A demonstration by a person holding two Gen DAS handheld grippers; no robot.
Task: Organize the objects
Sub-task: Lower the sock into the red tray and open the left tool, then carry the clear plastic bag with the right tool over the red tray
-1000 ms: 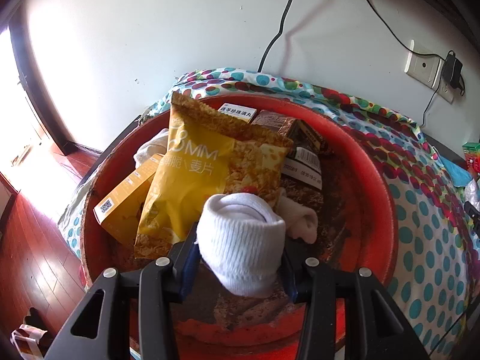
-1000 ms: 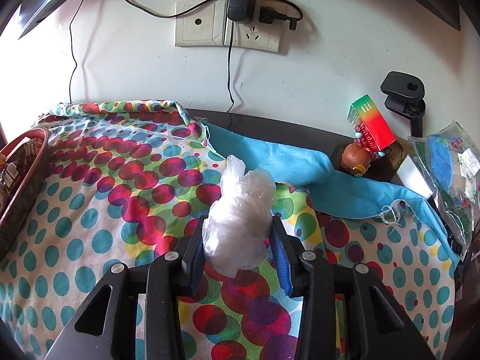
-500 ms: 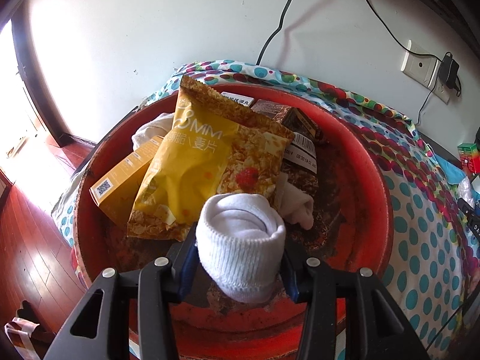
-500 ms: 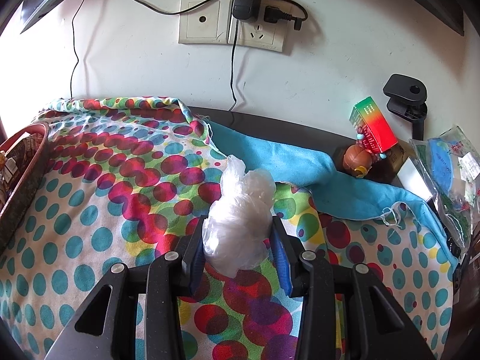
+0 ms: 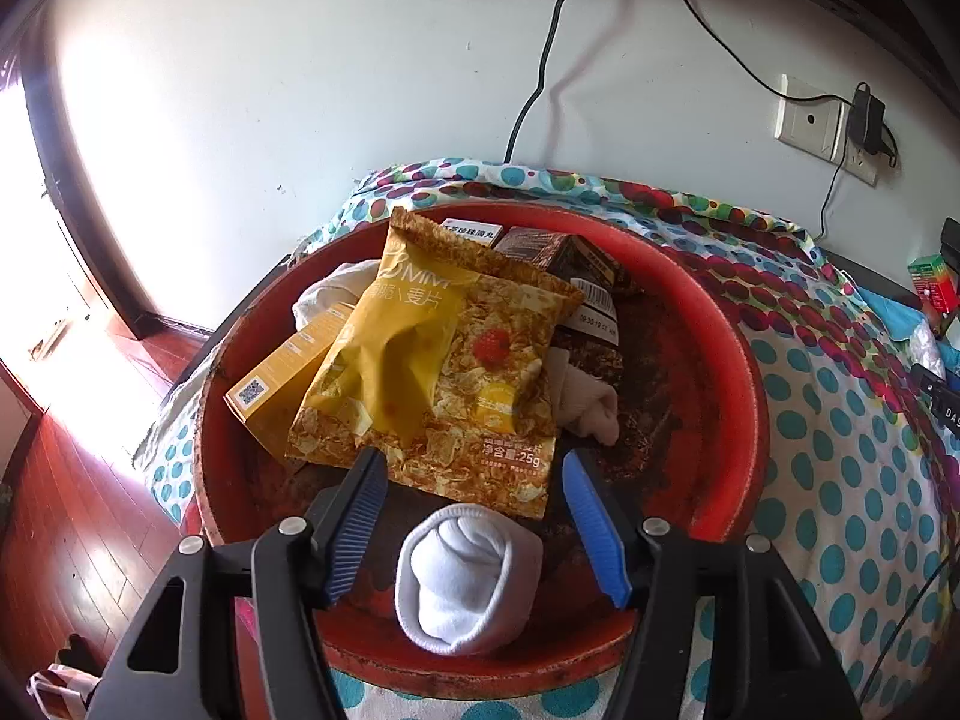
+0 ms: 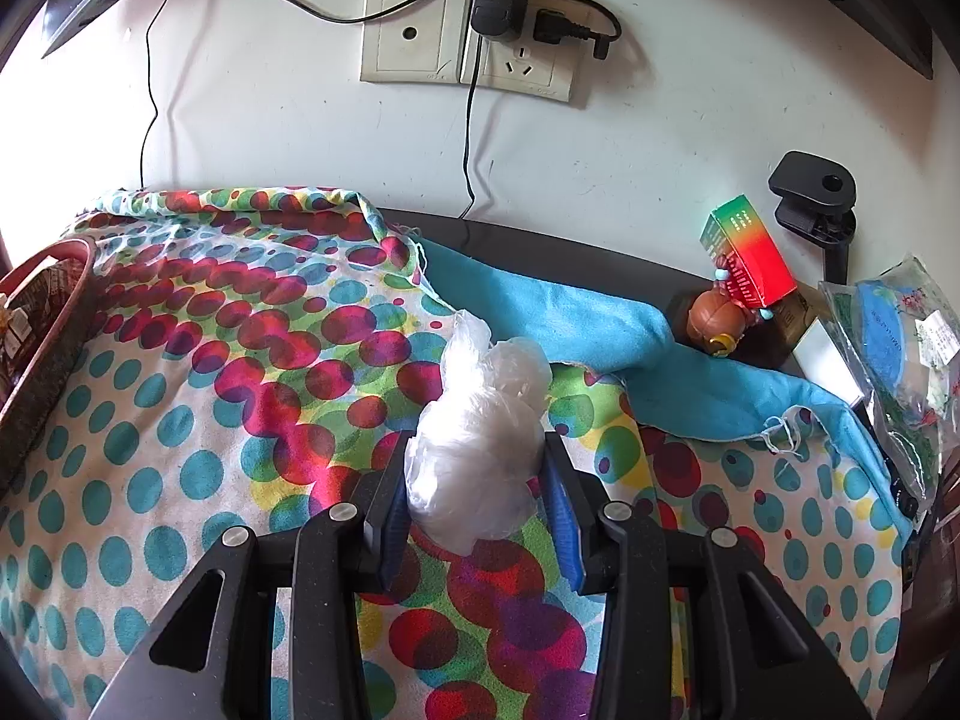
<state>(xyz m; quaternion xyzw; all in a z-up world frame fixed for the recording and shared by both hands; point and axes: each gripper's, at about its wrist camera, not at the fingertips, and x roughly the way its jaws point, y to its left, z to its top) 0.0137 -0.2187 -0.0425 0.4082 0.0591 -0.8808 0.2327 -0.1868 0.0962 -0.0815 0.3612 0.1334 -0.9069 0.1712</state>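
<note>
Left wrist view, left to right.

- Wooden floor (image 5: 66, 516): red-brown boards, off the table's left edge.
- Yellow carton (image 5: 282, 375): lies slanted in the basin, partly under the snack bag.
- Red basin (image 5: 729, 360): round and worn inside, sits on the spotted cloth (image 5: 840, 480).
- Snack bag (image 5: 438, 372): yellow foil pouch, lies across the basin's middle over other items. Judged light, crinkly and slippery.
- Left gripper (image 5: 471, 516): jaws opening, blue pads clear of the sock on both sides. Released.
- White rolled sock (image 5: 465, 579): rests at the basin's near rim, between the spread fingers and touching neither. Judged soft, light, compressible and not fragile. Best taken across the fat middle of the roll, where the knit gives and the pads bite.
- Dark packets (image 5: 576, 267): at the basin's far side, behind the snack bag.
- Beige cloth (image 5: 585, 405): bunched just right of the snack bag.

Right wrist view, left to right.

- Spotted cloth: covers most of the table.
- Right gripper (image 6: 477, 501): clenched on the crumpled plastic bag (image 6: 480, 438), pads pressing its lower half, above the cloth. Judged near weightless, slick and springy, so a squeeze low on the wad suits it.
- Blue cloth (image 6: 600, 330): lies behind, toward the wall.
- Small figurine (image 6: 717, 315) and red-green box (image 6: 750, 255): far right, well apart from the gripper.
</note>
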